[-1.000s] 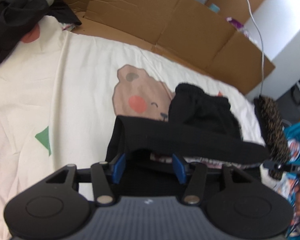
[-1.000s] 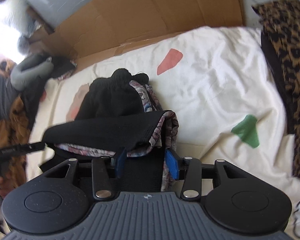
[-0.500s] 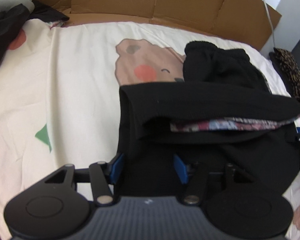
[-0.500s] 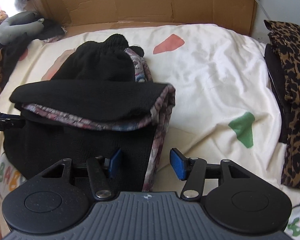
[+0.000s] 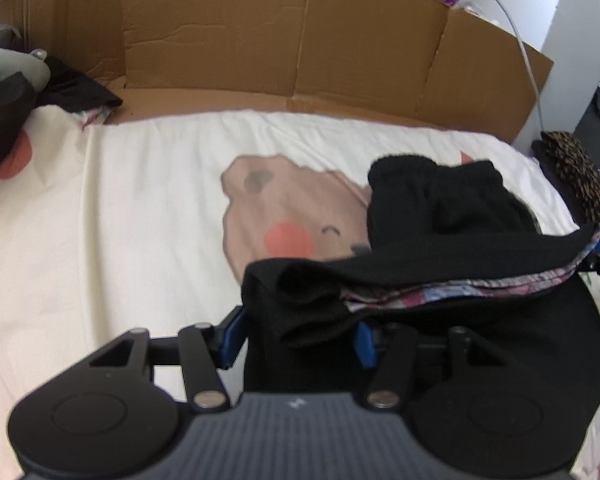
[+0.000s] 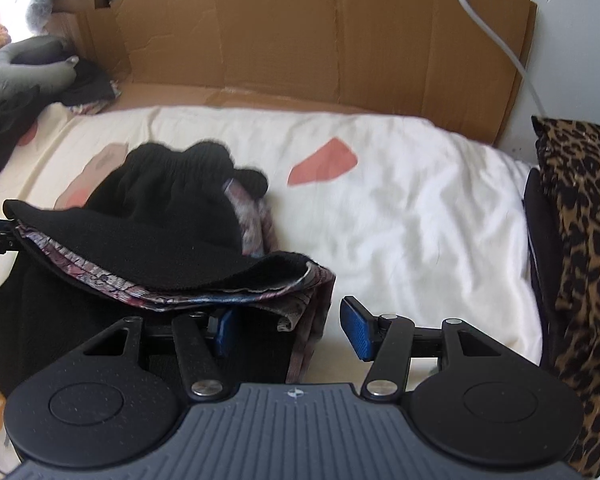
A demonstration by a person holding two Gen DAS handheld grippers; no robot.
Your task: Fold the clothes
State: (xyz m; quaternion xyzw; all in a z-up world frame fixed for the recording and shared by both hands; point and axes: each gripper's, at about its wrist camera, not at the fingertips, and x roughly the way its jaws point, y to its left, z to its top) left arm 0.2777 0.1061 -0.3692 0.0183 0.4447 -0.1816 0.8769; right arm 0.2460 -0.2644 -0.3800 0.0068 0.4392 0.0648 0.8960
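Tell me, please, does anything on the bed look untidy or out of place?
Yes. The folded flap of the black garment lies askew, and its patterned lining sticks out along the edge near the open right tongs.

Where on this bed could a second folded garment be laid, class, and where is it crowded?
Free: the sheet between the black garment and the leopard-print pile, and the stretch left of the bear print towards the cardboard. Crowded: the far left corner, with the dark clothes.

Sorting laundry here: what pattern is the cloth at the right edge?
Leopard print cloth, tan with black spots; clearest in the right wrist view.
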